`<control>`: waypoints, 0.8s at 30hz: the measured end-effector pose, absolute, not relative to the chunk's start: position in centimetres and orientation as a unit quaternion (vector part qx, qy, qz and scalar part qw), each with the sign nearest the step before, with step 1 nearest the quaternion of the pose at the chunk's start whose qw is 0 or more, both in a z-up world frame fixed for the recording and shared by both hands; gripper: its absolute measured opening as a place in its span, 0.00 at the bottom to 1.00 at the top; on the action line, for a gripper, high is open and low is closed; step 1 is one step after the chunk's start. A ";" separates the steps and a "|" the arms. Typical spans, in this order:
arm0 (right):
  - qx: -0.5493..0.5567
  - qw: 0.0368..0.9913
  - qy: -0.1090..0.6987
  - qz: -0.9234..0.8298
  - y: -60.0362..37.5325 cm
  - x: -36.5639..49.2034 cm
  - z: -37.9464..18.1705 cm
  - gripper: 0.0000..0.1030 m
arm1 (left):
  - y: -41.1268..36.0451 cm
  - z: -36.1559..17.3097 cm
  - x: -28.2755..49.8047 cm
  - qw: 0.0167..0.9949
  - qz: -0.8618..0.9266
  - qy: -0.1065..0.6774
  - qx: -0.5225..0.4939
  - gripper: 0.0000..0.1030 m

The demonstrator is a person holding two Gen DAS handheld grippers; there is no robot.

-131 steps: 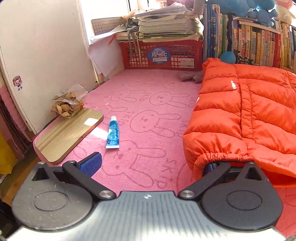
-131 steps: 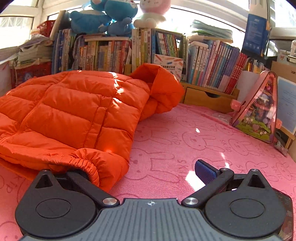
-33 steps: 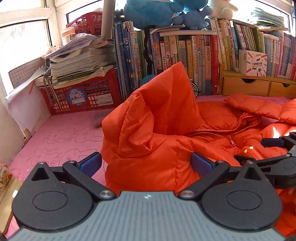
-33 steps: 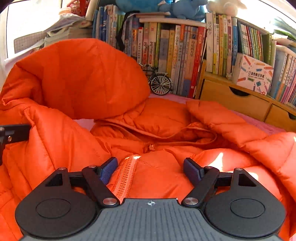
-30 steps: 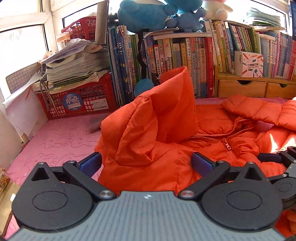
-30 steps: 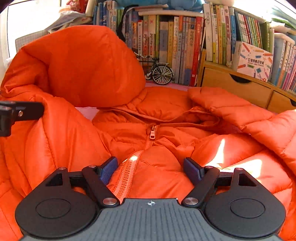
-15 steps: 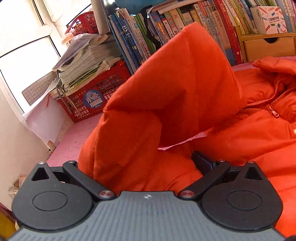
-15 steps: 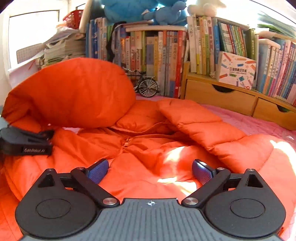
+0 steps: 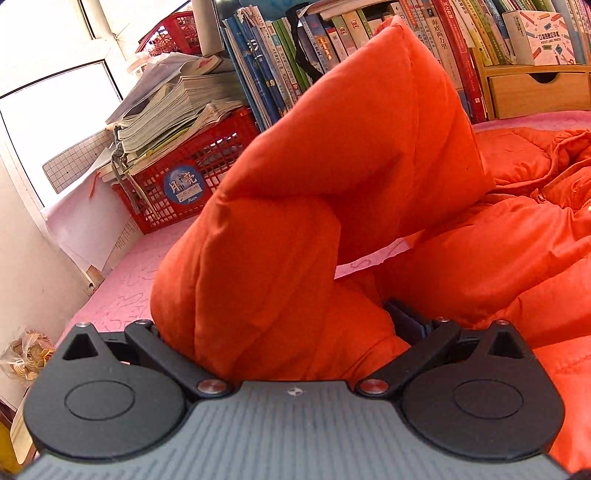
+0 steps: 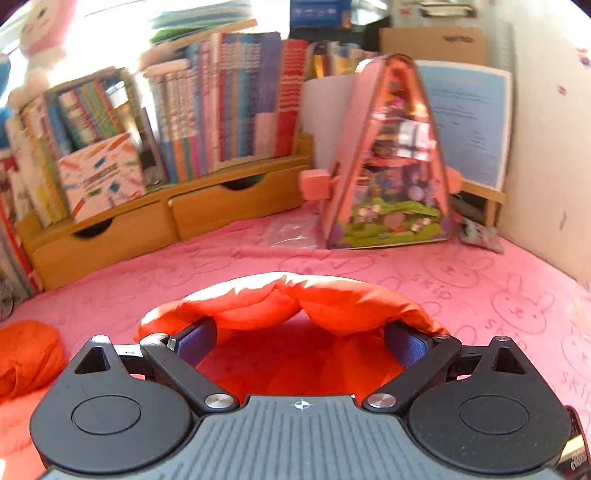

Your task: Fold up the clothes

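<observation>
A pink blanket (image 10: 229, 273) printed with rabbit outlines covers the whole work surface, and everything else stands around its edges. Along its far side runs a long row of upright books (image 9: 332, 44), with low wooden drawers (image 10: 122, 232) beneath part of the row. At the left end of the blanket a red plastic basket (image 9: 207, 162) carries a sagging stack of papers and magazines (image 9: 177, 96), with a bright window behind it. At the right end a pink triangular toy house (image 10: 391, 173) stands on the blanket, just in front of a blue-and-white printed board (image 10: 469, 122) leaning by the wall.

The orange puffer jacket (image 9: 332, 177) lies heaped on the blanket, taking up most of the left camera's view. Its hood rises in a tall peak in front of the books. A thick fold of it bulges up between the fingers of the left gripper (image 9: 280, 325), hiding the left finger; whether the fingers press on the cloth or merely stand around it cannot be told.

In the right camera's view, a padded edge of the jacket arches across just ahead of the right gripper (image 10: 299, 339). Its fingers are spread wide, with orange cloth lying slack between them and the blue pads (image 10: 194, 341) not squeezing it.

The round blue label (image 9: 183, 184) on the basket reads "Moon" under two Chinese characters. A small white box (image 9: 543, 33) on the drawers shows "POCKET LABEL PRINTER". The word "SKIP" is traced into the blanket beside the rabbits.
</observation>
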State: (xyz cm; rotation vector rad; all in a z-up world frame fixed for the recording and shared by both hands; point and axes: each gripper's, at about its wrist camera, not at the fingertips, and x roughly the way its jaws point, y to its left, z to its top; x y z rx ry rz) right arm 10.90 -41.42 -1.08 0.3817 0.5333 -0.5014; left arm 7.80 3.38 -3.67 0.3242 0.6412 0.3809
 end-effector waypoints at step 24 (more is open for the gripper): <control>-0.041 0.939 0.320 0.117 -19.9 8.9 -1.0 0.97 | 1.7 1.5 4.3 0.955 0.110 0.191 0.199 1.00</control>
